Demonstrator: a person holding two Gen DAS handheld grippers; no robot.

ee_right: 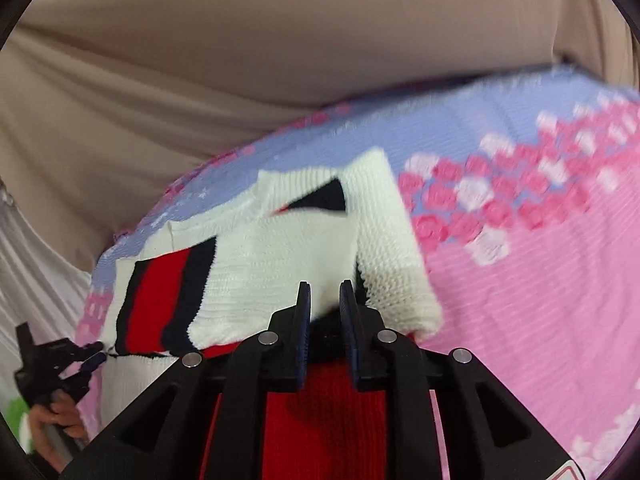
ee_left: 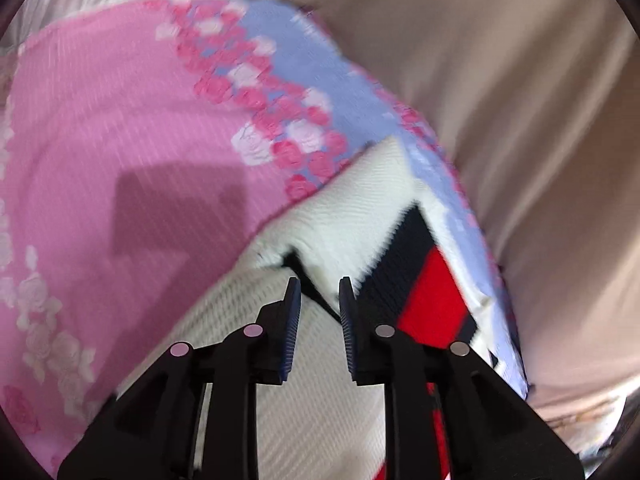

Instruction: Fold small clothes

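Note:
A small white knit sweater (ee_left: 340, 220) with red and navy stripes lies on a pink and blue floral blanket (ee_left: 120, 120). My left gripper (ee_left: 320, 292) hovers over the sweater's edge with its jaws slightly apart and nothing between them. In the right wrist view the sweater (ee_right: 280, 248) lies partly folded, a sleeve laid across the body. My right gripper (ee_right: 324, 296) is over its near hem, jaws narrowly apart, white knit showing in the gap; a grip cannot be confirmed. The left gripper (ee_right: 92, 360) shows at the sweater's left edge.
The blanket (ee_right: 520, 280) covers a raised surface. Beige draped cloth (ee_left: 500, 80) hangs beyond the blanket's far edge, and it also fills the top of the right wrist view (ee_right: 240, 60). White fabric (ee_right: 36, 272) hangs at left.

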